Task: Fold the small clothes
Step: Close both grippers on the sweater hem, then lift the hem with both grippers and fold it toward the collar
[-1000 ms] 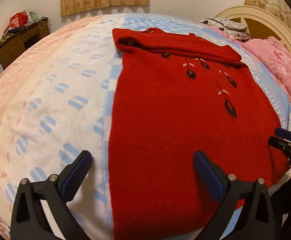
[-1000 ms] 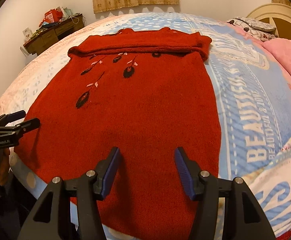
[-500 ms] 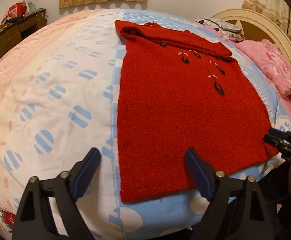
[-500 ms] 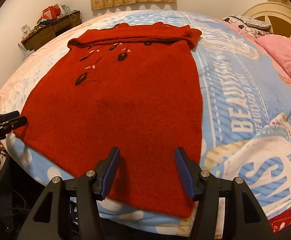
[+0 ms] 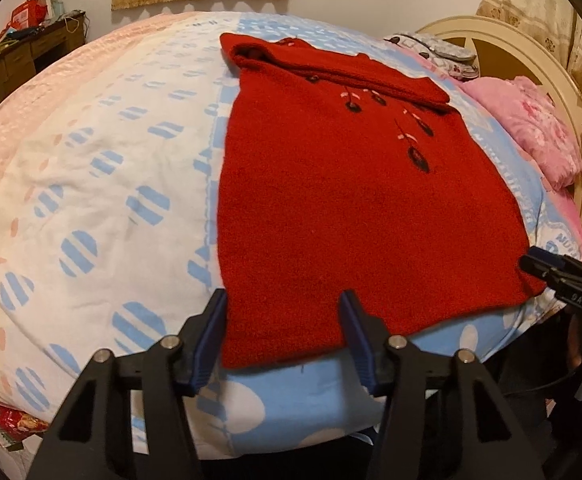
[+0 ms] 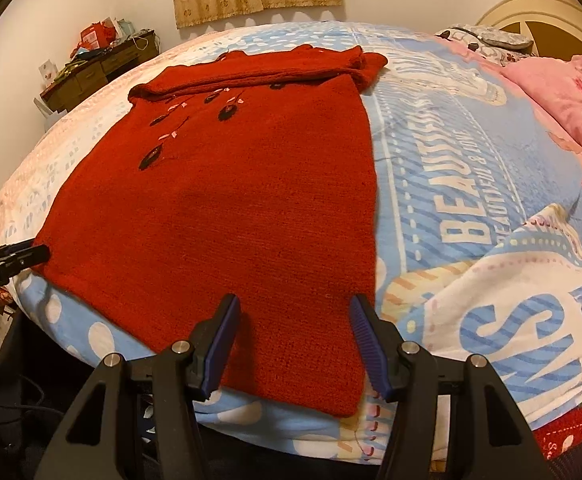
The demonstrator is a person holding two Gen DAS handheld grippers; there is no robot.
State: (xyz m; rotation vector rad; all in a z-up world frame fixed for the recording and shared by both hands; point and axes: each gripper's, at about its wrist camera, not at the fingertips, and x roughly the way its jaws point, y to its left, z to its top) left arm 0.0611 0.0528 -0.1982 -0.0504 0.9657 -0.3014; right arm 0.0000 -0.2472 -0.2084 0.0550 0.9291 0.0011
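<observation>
A red knit sweater (image 5: 343, 200) with dark embroidered leaves lies flat on the bed, sleeves folded across its far end; it also shows in the right wrist view (image 6: 243, 208). My left gripper (image 5: 283, 336) is open, its jaws astride the sweater's near left hem corner, empty. My right gripper (image 6: 293, 338) is open, its jaws astride the near right hem corner, empty. Each gripper shows at the edge of the other's view, the right (image 5: 563, 280) and the left (image 6: 7, 260).
The bed's quilt (image 5: 91, 184) is pink, white and blue, with lettering on the right side (image 6: 471, 208). Pink pillows (image 5: 531, 128) and a cream headboard (image 5: 531, 52) are at the right. A cluttered wooden desk (image 6: 95, 68) stands by the far wall.
Both grippers have pulled back toward the bed's near edge, so the sweater's hem now lies between their fingers. The left gripper's jaws have narrowed somewhat. The sweater has not moved.
</observation>
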